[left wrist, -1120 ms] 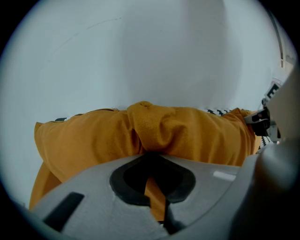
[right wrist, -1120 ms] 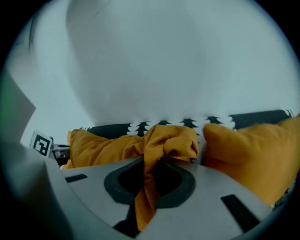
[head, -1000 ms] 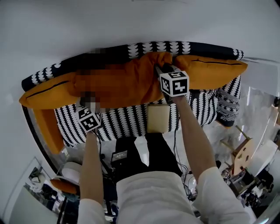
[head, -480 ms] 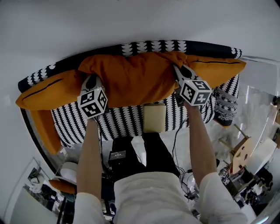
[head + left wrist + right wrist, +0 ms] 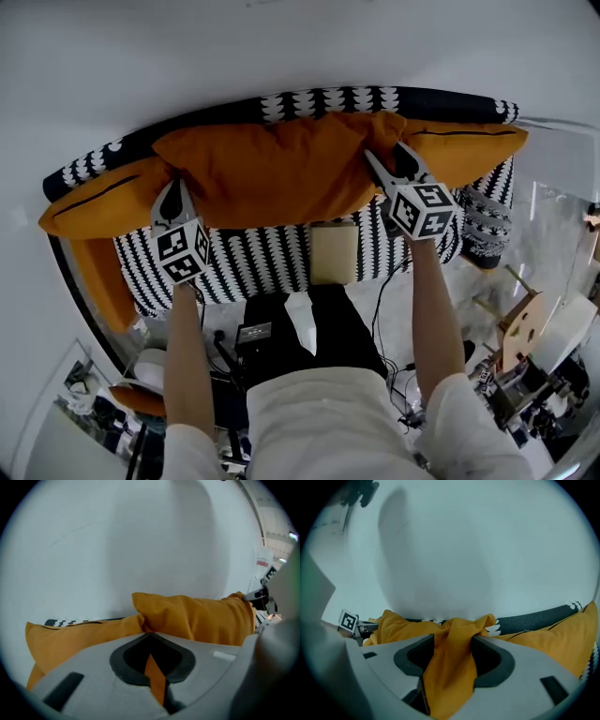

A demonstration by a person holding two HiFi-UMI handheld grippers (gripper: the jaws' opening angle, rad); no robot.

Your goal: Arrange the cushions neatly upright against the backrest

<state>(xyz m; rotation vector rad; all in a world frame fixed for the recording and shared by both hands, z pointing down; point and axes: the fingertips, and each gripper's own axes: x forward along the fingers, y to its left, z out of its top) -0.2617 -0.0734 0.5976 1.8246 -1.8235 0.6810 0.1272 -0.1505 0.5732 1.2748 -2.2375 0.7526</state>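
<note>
**Desk:** What lay closest to you on the sofa [image 5: 253,261]?

**Operator:** At the front edge of its seat, about the middle, I had a pale tan block [image 5: 335,253]. Past that came my two grippers, one at each end of the middle cushion [image 5: 272,169].

**Desk:** How was the left gripper?

**Operator:** My left gripper [image 5: 171,199] had its jaws closed tight on a thin fold of orange fabric at that cushion's left corner. In the left gripper view only a narrow strip of cloth showed between them.

**Desk:** And the right?

**Operator:** My right gripper [image 5: 386,167] had just been opening its jaws. They stood wide apart, with a loose bunch of the cushion's right corner lying between them, not pinched.

**Desk:** Where did the cushions sit?

**Operator:** The middle cushion lay lengthwise along the back of the seat, leaning on the backrest [image 5: 375,98]. The left cushion [image 5: 94,202] was just beside it toward the sofa's left end, and the right cushion [image 5: 469,150] toward the right end. Both overlapped its corners. A fourth orange cushion [image 5: 101,281] hung along the sofa's left edge. Behind the backrest I saw only the white wall [image 5: 281,47].
</note>
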